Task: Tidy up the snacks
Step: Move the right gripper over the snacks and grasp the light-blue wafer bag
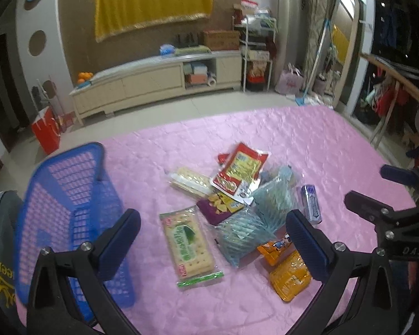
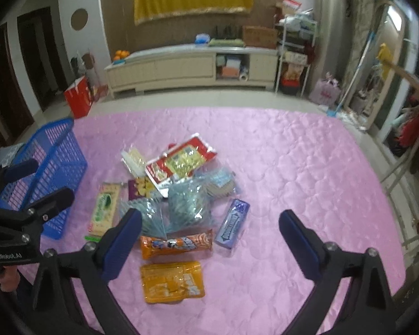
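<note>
Several snack packs lie heaped on a pink quilted cover [image 1: 293, 139]. A green cracker pack [image 1: 188, 244] lies nearest the blue plastic basket [image 1: 64, 195], which stands at the left. My left gripper [image 1: 213, 240] hangs open above the cracker pack and clear blue bags [image 1: 243, 231], holding nothing. In the right wrist view, my right gripper [image 2: 211, 237] is open above an orange wafer bar [image 2: 176, 247], an orange pouch [image 2: 171, 282] and a purple gum pack [image 2: 233, 223]. A red and gold pack [image 2: 181, 162] tops the heap. The basket [image 2: 44, 173] shows at the left there.
Beyond the cover's far edge are tiled floor, a long cream cabinet [image 1: 153, 81], a red bag [image 1: 46, 132] and a white shelf rack [image 1: 257, 53]. A wooden rail with hanging clothes [image 1: 399, 83] runs along the right. Bare pink cover [image 2: 307, 167] lies right of the heap.
</note>
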Tool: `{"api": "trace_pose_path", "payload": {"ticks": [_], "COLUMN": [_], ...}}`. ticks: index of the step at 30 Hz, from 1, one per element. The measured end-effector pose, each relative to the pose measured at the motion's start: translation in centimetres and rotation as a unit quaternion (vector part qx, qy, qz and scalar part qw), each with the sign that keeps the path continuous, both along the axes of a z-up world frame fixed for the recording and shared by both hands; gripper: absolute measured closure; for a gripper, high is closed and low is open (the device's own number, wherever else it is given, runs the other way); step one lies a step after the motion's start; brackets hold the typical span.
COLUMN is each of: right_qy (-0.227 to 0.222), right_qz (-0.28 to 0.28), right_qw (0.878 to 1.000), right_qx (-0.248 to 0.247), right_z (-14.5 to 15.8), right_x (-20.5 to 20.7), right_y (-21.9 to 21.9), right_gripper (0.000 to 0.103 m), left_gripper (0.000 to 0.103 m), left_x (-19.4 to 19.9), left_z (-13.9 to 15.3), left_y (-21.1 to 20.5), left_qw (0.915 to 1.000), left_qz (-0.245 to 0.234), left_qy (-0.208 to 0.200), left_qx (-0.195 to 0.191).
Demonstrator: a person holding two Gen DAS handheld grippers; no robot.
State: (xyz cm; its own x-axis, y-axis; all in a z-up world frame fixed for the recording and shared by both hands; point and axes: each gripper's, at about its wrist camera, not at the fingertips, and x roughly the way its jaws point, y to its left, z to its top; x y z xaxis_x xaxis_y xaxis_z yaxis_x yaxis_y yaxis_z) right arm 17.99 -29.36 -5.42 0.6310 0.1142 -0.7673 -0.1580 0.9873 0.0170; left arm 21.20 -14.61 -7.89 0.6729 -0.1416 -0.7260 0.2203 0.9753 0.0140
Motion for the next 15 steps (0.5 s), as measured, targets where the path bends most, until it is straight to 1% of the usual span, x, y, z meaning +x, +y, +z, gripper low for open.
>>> {"api": "trace_pose_path", "payload": {"ticks": [1, 2, 5, 8, 12, 15], "right_qy": [0.007, 0.016, 0.036, 0.057, 0.082, 0.097], "right_qz": [0.006, 0.018, 0.038, 0.053, 0.061, 0.061], "right_qw": [1.0, 1.0, 0.999, 0.997, 0.995, 0.993], "right_qx": [0.0, 0.003, -0.001, -0.016, -0.022, -0.026], "right_z": [-0.6, -1.3, -3.2, -4.9, -7.0, -8.4], "right_x": [0.6, 1.2, 2.9, 4.5, 6.2, 7.0], "right_y": [0.0, 0.2, 0.9, 1.9, 2.7, 3.2], "right_gripper": [0.011, 0.012, 0.013, 0.013, 0.014, 0.014], "left_gripper": [0.0, 0.0, 0.0, 0.0, 0.0, 0.0], "left_x": [0.5, 0.9, 2.4, 3.5, 4.6, 5.1], "left_z": [-0.6, -1.2, -3.2, -5.1, -7.1, -7.8], "left_y": [-0.2, -0.4, -0.8, -0.7, -0.3, 0.2], "left_qw": [1.0, 0.9999, 0.9993, 0.9985, 0.9973, 0.9968], "left_qz": [-0.004, -0.006, -0.007, -0.003, -0.002, 0.0], "left_qy": [0.007, 0.012, 0.031, 0.052, 0.071, 0.078], "left_qx": [0.001, 0.003, 0.017, 0.019, 0.018, 0.018]}}
